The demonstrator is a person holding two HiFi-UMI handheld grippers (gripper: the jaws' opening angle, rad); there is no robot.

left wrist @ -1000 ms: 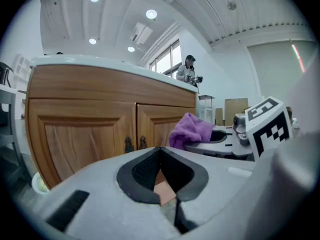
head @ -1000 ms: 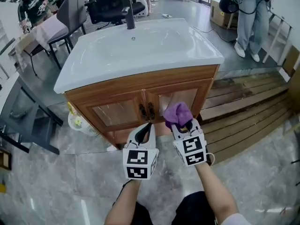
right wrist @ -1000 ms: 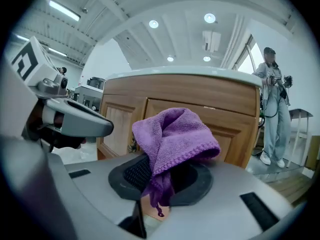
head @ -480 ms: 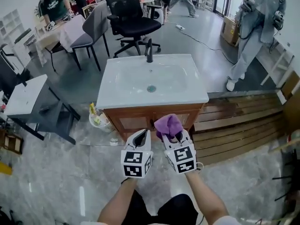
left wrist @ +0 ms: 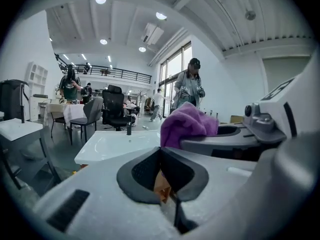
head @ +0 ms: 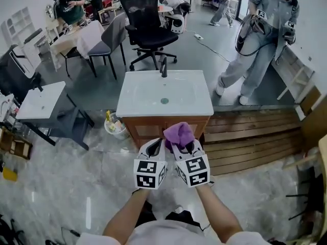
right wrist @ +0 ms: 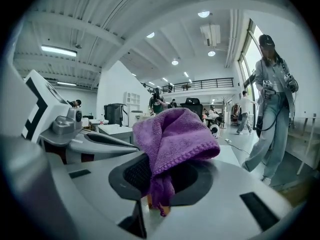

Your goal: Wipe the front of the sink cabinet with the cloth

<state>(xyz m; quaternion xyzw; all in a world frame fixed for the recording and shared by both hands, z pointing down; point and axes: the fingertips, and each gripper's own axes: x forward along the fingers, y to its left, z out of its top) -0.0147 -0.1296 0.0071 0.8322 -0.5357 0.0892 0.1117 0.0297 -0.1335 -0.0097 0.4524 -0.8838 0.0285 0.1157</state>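
Note:
The sink cabinet (head: 147, 129) stands well ahead of me, its wooden front just beyond the gripper tips in the head view, with a white basin (head: 164, 93) and a black faucet (head: 163, 67) on top. My right gripper (head: 180, 143) is shut on a bunched purple cloth (head: 177, 133), which rises above its jaws (right wrist: 175, 134). My left gripper (head: 157, 145) is right beside it, shut with nothing held (left wrist: 161, 158). The left gripper view shows the cloth (left wrist: 187, 125) to its right and the basin (left wrist: 117, 144) far ahead. Both grippers hang in the air, apart from the cabinet.
A pale bucket (head: 115, 127) sits on the floor at the cabinet's left. Wooden slats (head: 250, 137) lie to its right. A black office chair (head: 147, 27), a grey chair (head: 104, 40), a white table (head: 38, 102) and a standing person (head: 258, 40) surround it.
The view has drawn back and risen: the cabinet, close in front of the grippers a second ago, now looks small and far. Both grippers stay shut side by side, cloth still held.

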